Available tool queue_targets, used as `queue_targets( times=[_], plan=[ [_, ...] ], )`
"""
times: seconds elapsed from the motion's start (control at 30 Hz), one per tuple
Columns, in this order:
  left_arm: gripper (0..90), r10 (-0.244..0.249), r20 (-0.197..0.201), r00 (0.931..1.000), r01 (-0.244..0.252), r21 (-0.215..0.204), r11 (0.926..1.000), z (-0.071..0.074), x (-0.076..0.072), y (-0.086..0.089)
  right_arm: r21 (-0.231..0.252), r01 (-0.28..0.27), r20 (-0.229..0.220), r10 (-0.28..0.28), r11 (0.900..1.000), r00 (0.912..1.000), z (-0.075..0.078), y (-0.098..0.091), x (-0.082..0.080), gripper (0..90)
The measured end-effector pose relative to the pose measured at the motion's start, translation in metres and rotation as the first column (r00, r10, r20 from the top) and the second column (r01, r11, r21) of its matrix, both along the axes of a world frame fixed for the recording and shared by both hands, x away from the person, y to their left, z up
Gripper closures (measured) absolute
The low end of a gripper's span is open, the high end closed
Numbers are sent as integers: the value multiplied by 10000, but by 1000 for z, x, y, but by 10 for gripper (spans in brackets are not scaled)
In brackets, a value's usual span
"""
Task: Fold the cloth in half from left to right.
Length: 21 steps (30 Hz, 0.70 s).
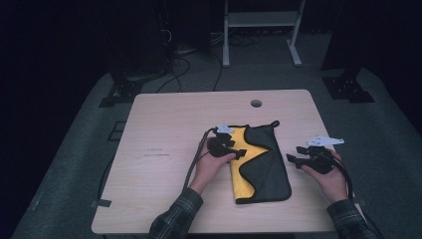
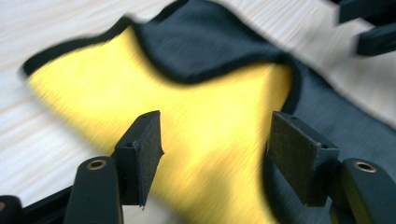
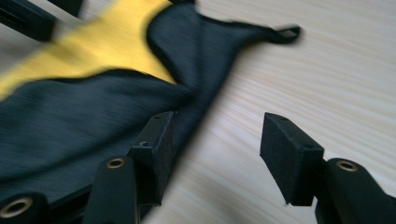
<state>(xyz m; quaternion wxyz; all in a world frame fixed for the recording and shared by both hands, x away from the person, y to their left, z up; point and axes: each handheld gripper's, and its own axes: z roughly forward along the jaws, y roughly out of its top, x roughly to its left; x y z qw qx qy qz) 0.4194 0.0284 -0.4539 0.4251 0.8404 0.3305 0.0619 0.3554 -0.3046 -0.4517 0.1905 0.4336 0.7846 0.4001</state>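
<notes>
A cloth (image 1: 261,167), yellow on one face and dark grey on the other, lies partly folded on the wooden table (image 1: 164,124), with a hanging loop (image 1: 274,123) at its far corner. My left gripper (image 1: 240,152) hovers over the cloth's upper left part. In the left gripper view it stands open (image 2: 215,126) above the yellow face (image 2: 93,88), nothing between the pads. My right gripper (image 1: 294,155) is just right of the cloth. In the right gripper view it stands open (image 3: 217,121) over bare wood, its left pad over the dark edge (image 3: 70,121).
A round cable hole (image 1: 256,103) sits near the table's far edge. Behind the table stand a white frame (image 1: 261,22) and dark stands, with cables on the grey floor. Bare wood lies left of the cloth.
</notes>
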Motion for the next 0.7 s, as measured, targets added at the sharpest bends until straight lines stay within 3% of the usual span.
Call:
queue_targets(
  times=[0.13, 0.3, 0.47, 0.6, 0.7],
  plan=[
    [319, 365, 109, 9993, -370, 471, 9982, -7, -2, 10, 249, -749, 154, 746, 9969, 9971, 8, 22, -6, 427],
    [317, 464, 66, 9989, -468, 975, 9941, -17, -2, 16, 440, -1826, 235, 1817, 9822, 9831, 16, 58, -13, 422],
    [322, 473, 260, 9985, -498, 1049, 9932, -21, -3, 17, 384, -2594, 146, 2590, 9650, 9658, 18, 89, -16, 419],
    [323, 416, 710, 9966, -509, 1337, 9897, -22, -6, 16, 247, -2959, -19, 2961, 9549, 9552, 12, 112, -14, 425],
    [322, 351, 943, 9949, -472, 1298, 9904, -25, -7, 16, -24, -3212, -209, 3211, 9470, 9468, 5, 126, -12, 427]
  ],
)
